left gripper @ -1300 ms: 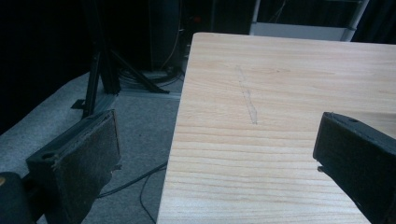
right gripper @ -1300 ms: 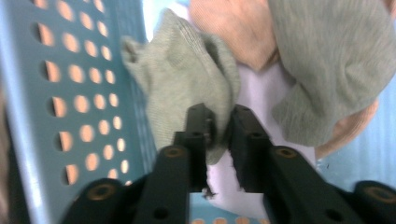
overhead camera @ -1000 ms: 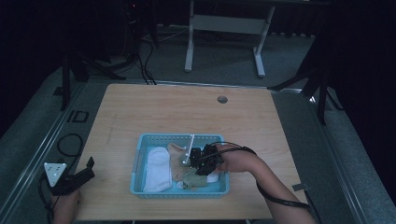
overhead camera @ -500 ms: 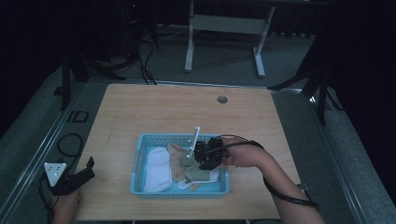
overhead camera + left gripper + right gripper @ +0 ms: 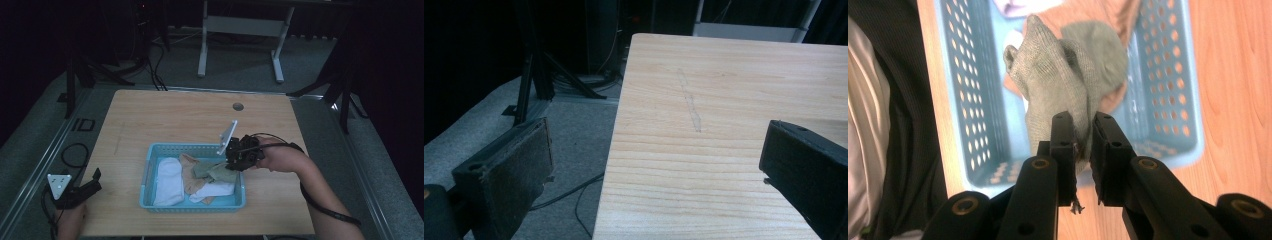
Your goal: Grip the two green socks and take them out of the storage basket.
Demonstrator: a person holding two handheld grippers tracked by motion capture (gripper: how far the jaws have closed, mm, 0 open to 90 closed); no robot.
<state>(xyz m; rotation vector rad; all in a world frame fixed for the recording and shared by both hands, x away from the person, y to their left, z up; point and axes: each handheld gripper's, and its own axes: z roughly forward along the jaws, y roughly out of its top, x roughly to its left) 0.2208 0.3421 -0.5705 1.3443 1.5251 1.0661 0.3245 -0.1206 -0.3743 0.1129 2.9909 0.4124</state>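
Over the right end of the blue basket (image 5: 148,176), the right gripper (image 5: 1083,131) has its jaws clamped on a grey-green sock (image 5: 1058,80), which hangs above the other cloths in the basket: a white sock (image 5: 168,179) and a tan cloth (image 5: 189,172). Well left of the basket, near the table (image 5: 734,100) edge, the left gripper (image 5: 95,181) holds nothing, its jaws wide apart.

A light wooden table (image 5: 165,120) carries the load. A blue plastic basket (image 5: 148,170) with perforated walls rests flat on it, toward six o'clock, slightly right of centre. A small round hole (image 5: 238,106) sits in the tabletop toward twelve o'clock.
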